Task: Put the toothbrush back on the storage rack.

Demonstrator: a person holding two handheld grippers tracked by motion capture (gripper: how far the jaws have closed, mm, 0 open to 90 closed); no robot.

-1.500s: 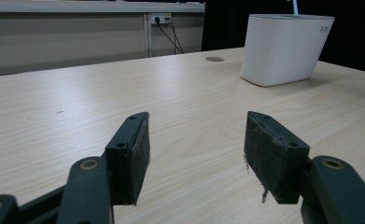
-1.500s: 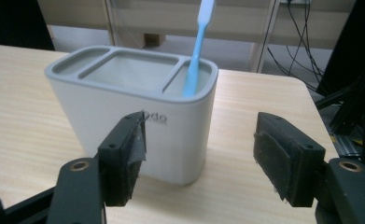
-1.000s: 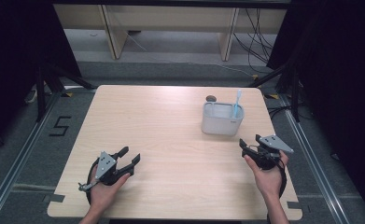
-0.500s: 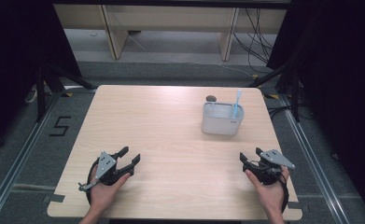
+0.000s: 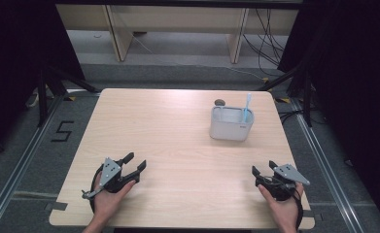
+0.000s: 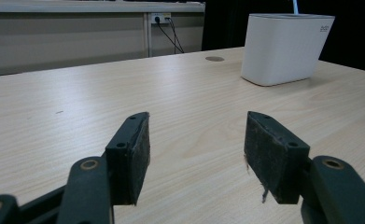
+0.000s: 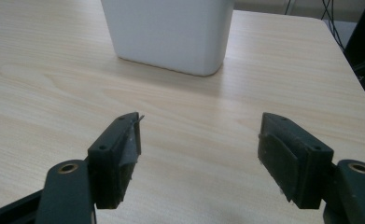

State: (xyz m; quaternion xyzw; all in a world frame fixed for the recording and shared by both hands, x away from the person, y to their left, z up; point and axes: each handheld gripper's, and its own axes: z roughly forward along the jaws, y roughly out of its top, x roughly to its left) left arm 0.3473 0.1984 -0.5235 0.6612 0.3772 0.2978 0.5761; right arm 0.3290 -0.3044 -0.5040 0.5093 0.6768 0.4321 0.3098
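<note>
I read the left gripper (image 5: 134, 164) with its jaws standing wide apart and nothing between the pads; in the left gripper view only bare bench (image 6: 77, 102) lay in the gap. The right gripper (image 5: 264, 168) likewise had its jaws apart and empty, low over the wood near the front right corner.

The white container (image 5: 231, 123) stood upright on the right half of the bench, well apart from both grippers. From the right gripper it lay ahead and slightly to the left of the gap between the jaws. From the left gripper it lay far ahead and to the right, clear of the jaw line.

I noted a light blue toothbrush (image 5: 247, 106) standing upright inside the container, leaning against its right end, with its top rising above the rim. I could not tell whether anything else lay inside. A small round grommet (image 5: 219, 102) sat in the bench surface just behind the container.
</note>
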